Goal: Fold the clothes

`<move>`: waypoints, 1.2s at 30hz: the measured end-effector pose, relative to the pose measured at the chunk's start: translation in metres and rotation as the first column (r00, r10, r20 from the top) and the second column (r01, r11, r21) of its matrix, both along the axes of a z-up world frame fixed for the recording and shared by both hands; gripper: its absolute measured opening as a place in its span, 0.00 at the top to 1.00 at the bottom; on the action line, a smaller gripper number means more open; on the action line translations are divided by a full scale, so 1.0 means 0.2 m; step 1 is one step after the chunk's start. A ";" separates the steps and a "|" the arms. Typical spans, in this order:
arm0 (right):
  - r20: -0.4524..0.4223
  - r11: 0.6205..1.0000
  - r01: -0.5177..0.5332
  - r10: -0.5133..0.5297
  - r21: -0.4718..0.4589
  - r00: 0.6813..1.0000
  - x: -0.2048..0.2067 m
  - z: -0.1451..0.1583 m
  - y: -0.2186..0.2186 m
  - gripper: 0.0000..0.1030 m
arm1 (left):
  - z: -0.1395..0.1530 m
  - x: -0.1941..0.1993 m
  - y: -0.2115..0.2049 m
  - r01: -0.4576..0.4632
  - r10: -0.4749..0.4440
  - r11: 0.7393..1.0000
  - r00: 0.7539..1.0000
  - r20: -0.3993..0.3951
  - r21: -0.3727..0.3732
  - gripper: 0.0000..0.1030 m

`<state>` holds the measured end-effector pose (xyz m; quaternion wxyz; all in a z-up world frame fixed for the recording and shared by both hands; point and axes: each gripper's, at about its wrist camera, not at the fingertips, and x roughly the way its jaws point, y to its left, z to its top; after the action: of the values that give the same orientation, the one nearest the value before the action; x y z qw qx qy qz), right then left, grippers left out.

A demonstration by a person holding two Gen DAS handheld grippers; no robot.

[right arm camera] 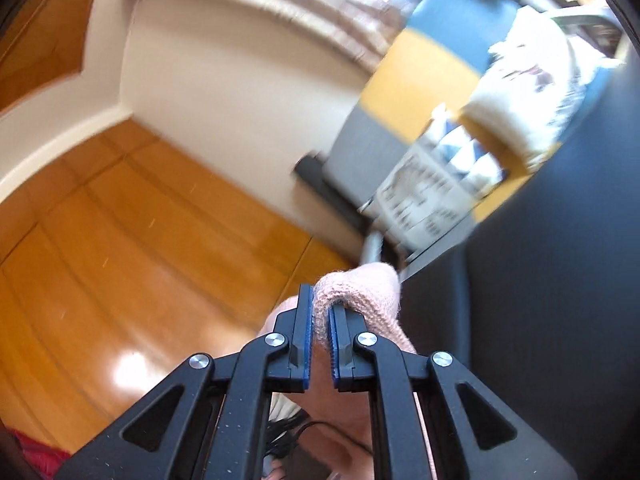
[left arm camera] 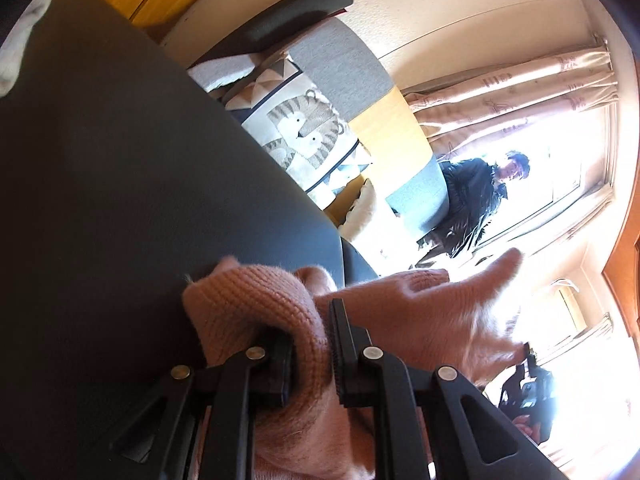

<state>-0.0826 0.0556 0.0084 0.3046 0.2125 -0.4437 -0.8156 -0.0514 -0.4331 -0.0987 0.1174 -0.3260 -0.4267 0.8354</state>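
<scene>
Left gripper (left arm camera: pixel 312 350): clenched on a bunched fold of the pink knit sweater (left arm camera: pixel 256 312). Knit wraps over the left finger pad and fills the gap between the 2 pads. More of the sweater spreads to the right, into bright window glare, and hangs below the fingers.

Right gripper (right arm camera: pixel 320 338): clenched on another fold of the same pink knit sweater (right arm camera: pixel 360 292). Blue-edged pads (right arm camera: pixel 307 344) pinch the fabric; a rounded hump of knit pokes out beyond the fingertips. Right view is motion-blurred.

Sweater position: held in both grippers at the edge of the dark desk (left arm camera: pixel 120 160). In the left view it lies over the desk's near corner. Whether any part rests flat on the desk, cannot tell.

Outward, left view: a cushion with a striped cat print (left arm camera: pixel 304 128) beyond the desk, a grey, yellow and blue sofa (left arm camera: pixel 400 136) behind it, patterned curtains (left arm camera: pixel 520 92) at a bright window, a person in a dark jacket (left arm camera: pixel 472 200) near the window.

Outward, right view: glossy wooden floor (right arm camera: pixel 140 260) to the left, pale wall (right arm camera: pixel 240 92), the desk's dark surface (right arm camera: pixel 560 280) to the right.
</scene>
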 end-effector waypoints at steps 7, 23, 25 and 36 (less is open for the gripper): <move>0.218 0.948 0.316 -0.301 -0.037 0.928 0.11 -0.29 0.48 0.93 | -0.05 -0.03 -0.01 -0.040 0.041 0.999 0.997 0.060 -0.027 0.88; 0.477 0.907 0.388 -0.418 0.166 0.774 0.19 -0.70 0.62 0.87 | -0.07 -0.10 -0.11 -0.027 0.029 0.999 0.996 0.080 -0.020 0.88; 0.467 0.923 0.343 -0.385 0.177 0.796 0.17 -0.66 0.58 0.71 | -0.07 -0.13 -0.11 -0.013 0.015 1.000 0.996 0.091 -0.017 0.88; 0.445 0.940 0.184 -0.302 0.287 0.843 0.22 -0.62 0.30 0.38 | -0.20 -0.08 0.03 0.012 -0.007 1.000 0.984 0.179 -0.027 0.86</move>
<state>-0.0384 0.1161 -0.1161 0.0505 0.3851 -0.4300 -0.8150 -0.0679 -0.4271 -0.1386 0.0779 -0.4030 -0.4224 0.8082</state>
